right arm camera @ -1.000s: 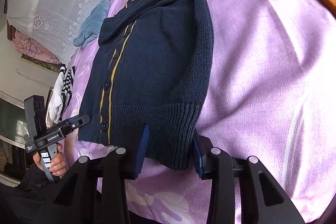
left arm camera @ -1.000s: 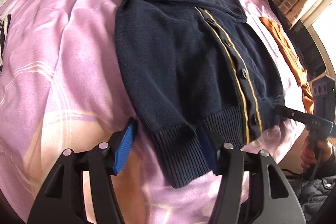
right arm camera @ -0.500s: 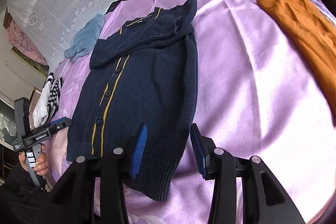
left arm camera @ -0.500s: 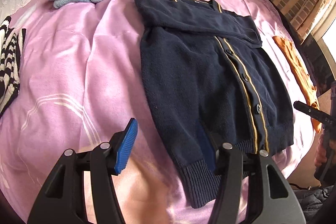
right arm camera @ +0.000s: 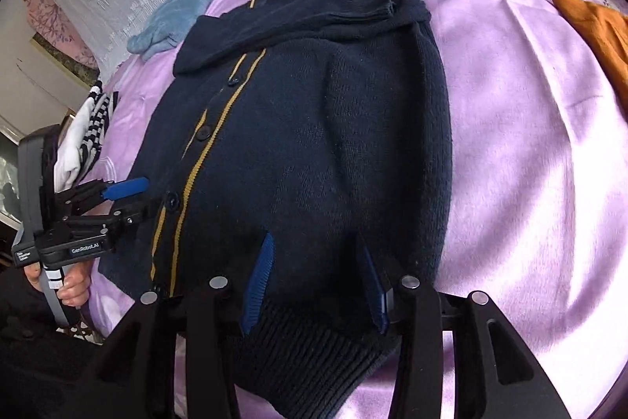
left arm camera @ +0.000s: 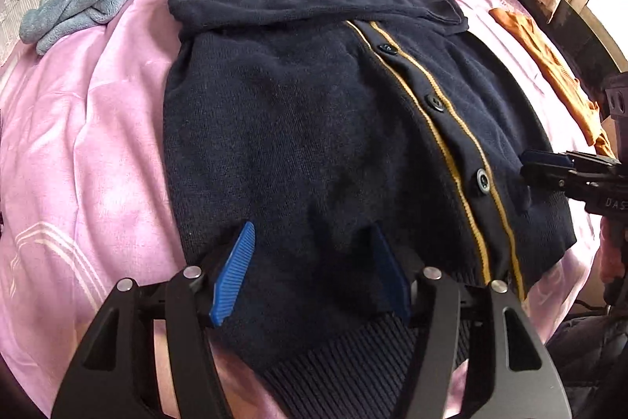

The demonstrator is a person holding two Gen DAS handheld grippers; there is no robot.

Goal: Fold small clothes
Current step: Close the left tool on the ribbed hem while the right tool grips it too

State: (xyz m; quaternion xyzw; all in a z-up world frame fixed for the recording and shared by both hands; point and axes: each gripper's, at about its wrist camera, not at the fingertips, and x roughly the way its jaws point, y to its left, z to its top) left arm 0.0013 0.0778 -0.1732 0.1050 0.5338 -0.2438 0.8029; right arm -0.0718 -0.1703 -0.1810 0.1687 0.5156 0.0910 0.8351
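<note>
A pink-lilac bedsheet covers the bed, and on it a navy cardigan with mustard-yellow trim lies front up, buttoned, its sleeves folded across the chest near the collar. The cardigan's ribbed hem end points toward both cameras. The left gripper hangs over the hem on the cardigan's side nearer the blue towel, its blue pads standing apart with knit fabric lying between them; the jaws are opening and the pads do not appear to press the cloth. The right gripper sits over the hem at the other side, near the folded side edge, its fingers likewise spread with the ribbed band between them and no clear pinch on it. In the right wrist view the left gripper shows from the side at the cardigan's button edge, held by a hand on its handle; a white label on its body reads "GenRobot.AI". In the left wrist view the right gripper's dark body carries pale letters that look like "DAS", cut off at the frame edge. A light blue towel lies crumpled beyond the collar side, an orange garment lies on the sheet apart from the cardigan, and a black-and-white striped cloth sits at the bed's edge.
</note>
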